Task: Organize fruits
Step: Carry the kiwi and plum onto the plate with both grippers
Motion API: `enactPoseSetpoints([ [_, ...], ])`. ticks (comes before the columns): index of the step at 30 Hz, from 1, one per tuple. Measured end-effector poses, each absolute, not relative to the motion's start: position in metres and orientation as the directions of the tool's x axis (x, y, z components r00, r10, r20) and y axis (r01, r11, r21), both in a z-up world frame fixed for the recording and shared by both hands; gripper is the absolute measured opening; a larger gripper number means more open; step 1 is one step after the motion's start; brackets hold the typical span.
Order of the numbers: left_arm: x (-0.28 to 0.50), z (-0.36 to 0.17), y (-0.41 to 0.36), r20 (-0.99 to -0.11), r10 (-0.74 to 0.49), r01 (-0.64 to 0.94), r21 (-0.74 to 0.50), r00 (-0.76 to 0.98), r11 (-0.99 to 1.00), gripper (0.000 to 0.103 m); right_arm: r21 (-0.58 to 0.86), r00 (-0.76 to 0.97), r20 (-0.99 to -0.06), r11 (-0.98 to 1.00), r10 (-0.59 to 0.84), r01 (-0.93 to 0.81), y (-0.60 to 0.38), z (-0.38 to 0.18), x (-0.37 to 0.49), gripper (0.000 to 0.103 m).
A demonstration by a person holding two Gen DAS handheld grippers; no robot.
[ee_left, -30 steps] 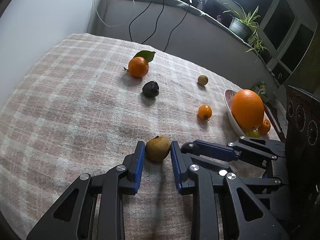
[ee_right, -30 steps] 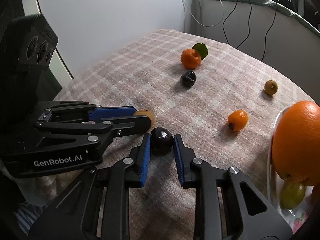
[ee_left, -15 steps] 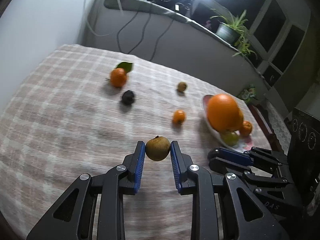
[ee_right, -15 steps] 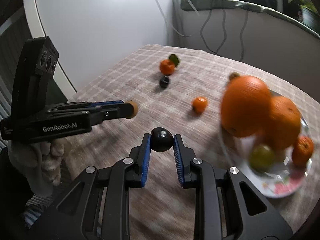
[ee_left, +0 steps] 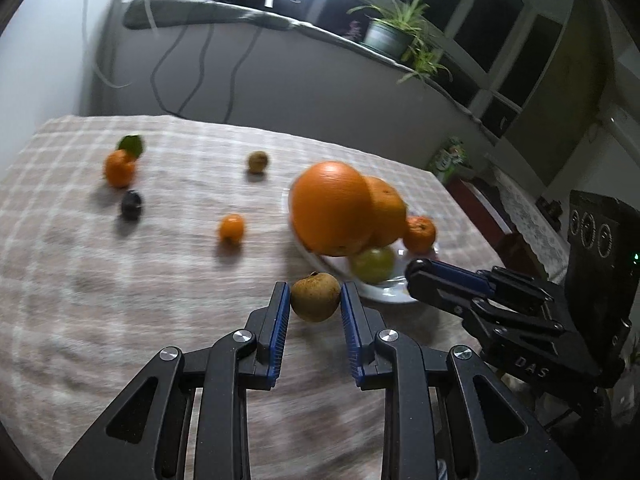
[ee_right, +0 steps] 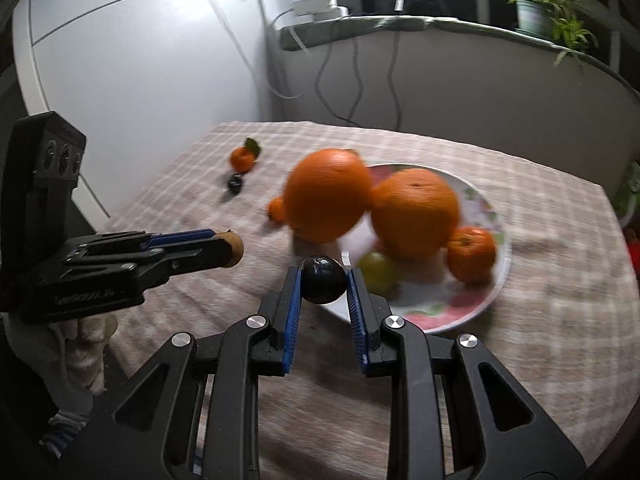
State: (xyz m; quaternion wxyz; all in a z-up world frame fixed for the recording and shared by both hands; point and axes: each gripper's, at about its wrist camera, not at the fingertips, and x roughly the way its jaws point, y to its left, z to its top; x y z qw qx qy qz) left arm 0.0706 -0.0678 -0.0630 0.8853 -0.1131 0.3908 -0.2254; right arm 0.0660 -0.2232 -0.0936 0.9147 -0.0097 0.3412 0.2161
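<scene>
My left gripper (ee_left: 315, 298) is shut on a small brown fruit (ee_left: 316, 297), held above the checked tablecloth just short of the plate (ee_left: 384, 294). My right gripper (ee_right: 323, 280) is shut on a dark round fruit (ee_right: 323, 280) at the near rim of the flowered plate (ee_right: 476, 304). That plate holds two large oranges (ee_right: 328, 194), a small mandarin (ee_right: 471, 254) and a green fruit (ee_right: 378, 271). In the right wrist view the left gripper (ee_right: 234, 249) comes in from the left with the brown fruit (ee_right: 236, 248).
Loose on the cloth lie a mandarin with a leaf (ee_left: 119, 168), a dark fruit (ee_left: 131, 205), a small orange fruit (ee_left: 231, 228) and a small brown fruit (ee_left: 258, 161). Cables hang down the wall behind; a potted plant (ee_left: 386, 38) stands on the ledge.
Both grippers lifted their fruits off the cloth and carried them to the right, toward the plate, which now lies right behind the fingertips. Both grips stayed shut.
</scene>
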Motion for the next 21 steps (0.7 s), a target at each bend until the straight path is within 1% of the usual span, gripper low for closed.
enactPoseSetpoints([
  [11, 0.078, -0.06, -0.114, -0.643, -0.515, 0.38, -0.351, 0.566, 0.856, 0.024, 0.117, 0.702, -0.638, 0.94, 0.318, -0.319, -0.256, -0.099, 0.075, 0.024],
  [21, 0.086, -0.064, -0.138, -0.656, -0.508, 0.404, -0.321, 0.559, 0.857, 0.024, 0.125, 0.696, -0.648, 0.944, 0.31, -0.305, -0.265, -0.103, 0.08, 0.024],
])
